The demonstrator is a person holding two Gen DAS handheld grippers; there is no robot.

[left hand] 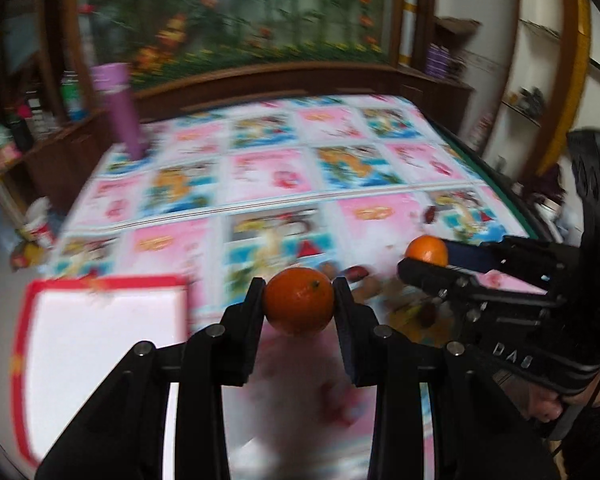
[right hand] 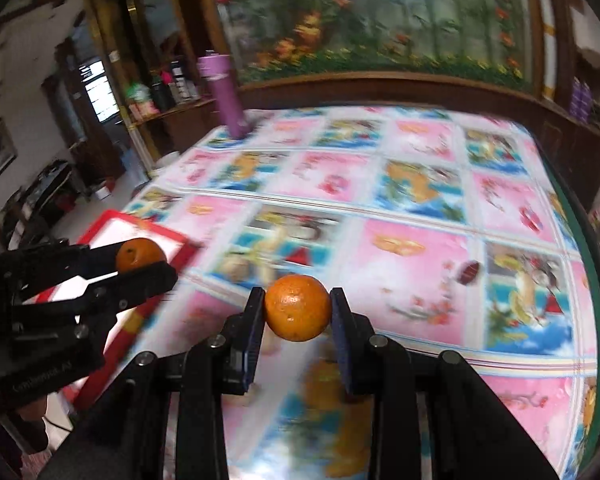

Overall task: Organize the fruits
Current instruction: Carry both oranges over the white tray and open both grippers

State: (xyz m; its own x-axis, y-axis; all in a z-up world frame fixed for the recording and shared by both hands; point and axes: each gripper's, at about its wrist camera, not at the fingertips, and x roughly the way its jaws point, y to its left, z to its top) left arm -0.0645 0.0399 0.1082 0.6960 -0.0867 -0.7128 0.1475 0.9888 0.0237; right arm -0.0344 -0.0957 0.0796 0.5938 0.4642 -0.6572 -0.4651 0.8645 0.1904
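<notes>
Orange fruit in both claws: the left gripper [left hand: 299, 305] pinches one orange [left hand: 299, 300] above the patterned tablecloth [left hand: 268, 168]; the right gripper [right hand: 297, 312] clamps a second orange [right hand: 297, 307]; a red-rimmed tray [left hand: 100, 320] lies at the left.

Home living room: wooden shelving [right hand: 156, 92], flower mural [left hand: 240, 12], cartoon-patterned tablecloth [right hand: 412, 248].
</notes>
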